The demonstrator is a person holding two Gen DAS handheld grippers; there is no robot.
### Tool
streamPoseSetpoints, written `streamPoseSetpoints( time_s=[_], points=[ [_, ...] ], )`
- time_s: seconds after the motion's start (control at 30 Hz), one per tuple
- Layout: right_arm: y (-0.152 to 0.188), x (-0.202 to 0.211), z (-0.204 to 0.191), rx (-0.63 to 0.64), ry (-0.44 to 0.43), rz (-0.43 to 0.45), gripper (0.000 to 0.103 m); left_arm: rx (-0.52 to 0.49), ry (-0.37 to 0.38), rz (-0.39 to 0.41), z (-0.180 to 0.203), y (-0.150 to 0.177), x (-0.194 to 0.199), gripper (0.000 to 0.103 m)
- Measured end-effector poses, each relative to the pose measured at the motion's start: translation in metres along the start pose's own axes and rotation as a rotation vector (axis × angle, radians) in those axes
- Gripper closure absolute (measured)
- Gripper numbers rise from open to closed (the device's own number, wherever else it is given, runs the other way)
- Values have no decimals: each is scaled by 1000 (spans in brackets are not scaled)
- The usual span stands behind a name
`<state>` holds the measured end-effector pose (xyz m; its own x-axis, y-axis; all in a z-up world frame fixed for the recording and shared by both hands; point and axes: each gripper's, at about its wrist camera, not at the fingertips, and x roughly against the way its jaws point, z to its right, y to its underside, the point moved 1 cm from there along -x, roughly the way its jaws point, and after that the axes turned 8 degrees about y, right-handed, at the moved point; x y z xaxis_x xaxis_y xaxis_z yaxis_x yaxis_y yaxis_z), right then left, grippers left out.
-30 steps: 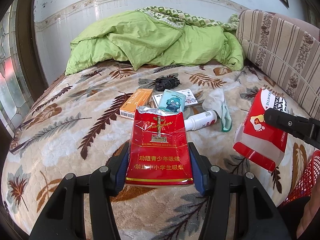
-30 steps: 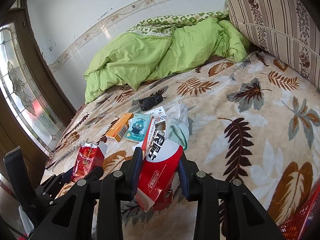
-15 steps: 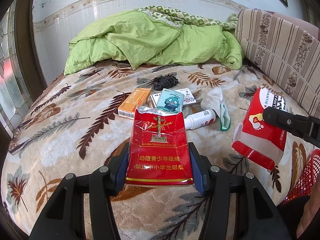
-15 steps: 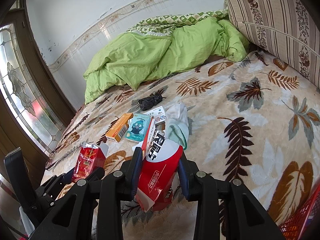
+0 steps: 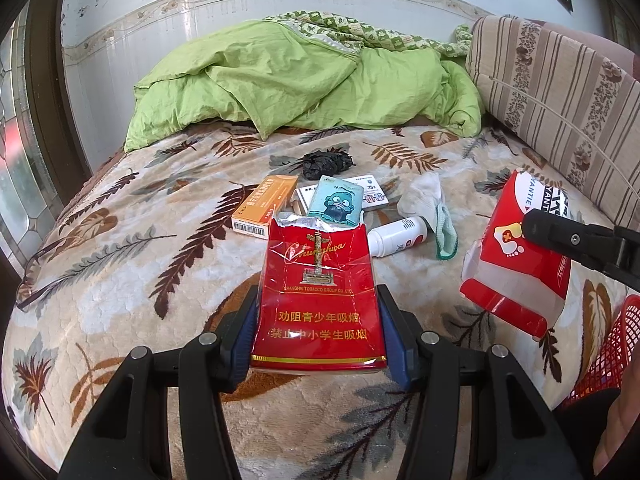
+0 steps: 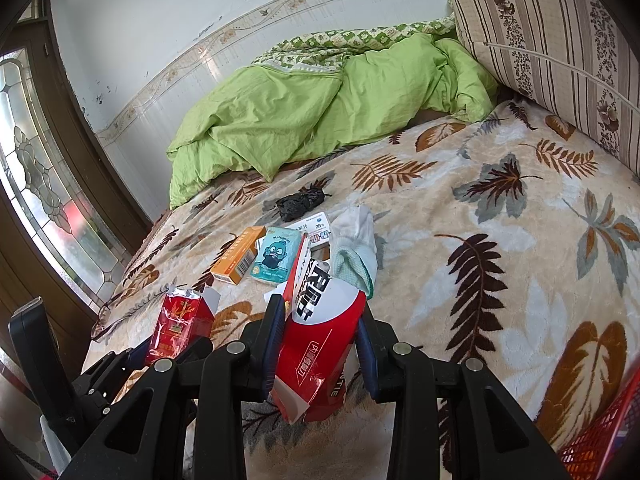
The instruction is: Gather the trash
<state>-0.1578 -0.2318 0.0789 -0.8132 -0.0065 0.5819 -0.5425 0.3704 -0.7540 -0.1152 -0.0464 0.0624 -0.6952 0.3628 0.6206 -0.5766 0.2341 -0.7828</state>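
Partly hidden, left hand-held gripper (image 5: 320, 320) clamps cigarette pack (image 5: 318, 296); right hand-held gripper (image 6: 320, 340) clamps red-white box (image 6: 320, 344).

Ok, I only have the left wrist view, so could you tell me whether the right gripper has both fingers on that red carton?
Observer: Yes. In the right wrist view, the right gripper is shut on the red carton, with one finger on each side.
Operator: Thank you. Is the cigarette pack's lid closed at the back?
Observer: No. The cigarette pack in the left gripper has a white flap standing open behind its top.
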Motion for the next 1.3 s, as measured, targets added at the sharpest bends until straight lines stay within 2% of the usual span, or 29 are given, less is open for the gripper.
streamPoseSetpoints(
  time_s=[1.07, 1.3],
  points=[
    [1, 0, 2, -14, -5, -6, 67, -4, 4, -6, 3, -1, -2, 50],
    [1, 4, 6, -45, -11, -7, 67, -10, 37, -5, 4, 2, 2, 50]
  ],
)
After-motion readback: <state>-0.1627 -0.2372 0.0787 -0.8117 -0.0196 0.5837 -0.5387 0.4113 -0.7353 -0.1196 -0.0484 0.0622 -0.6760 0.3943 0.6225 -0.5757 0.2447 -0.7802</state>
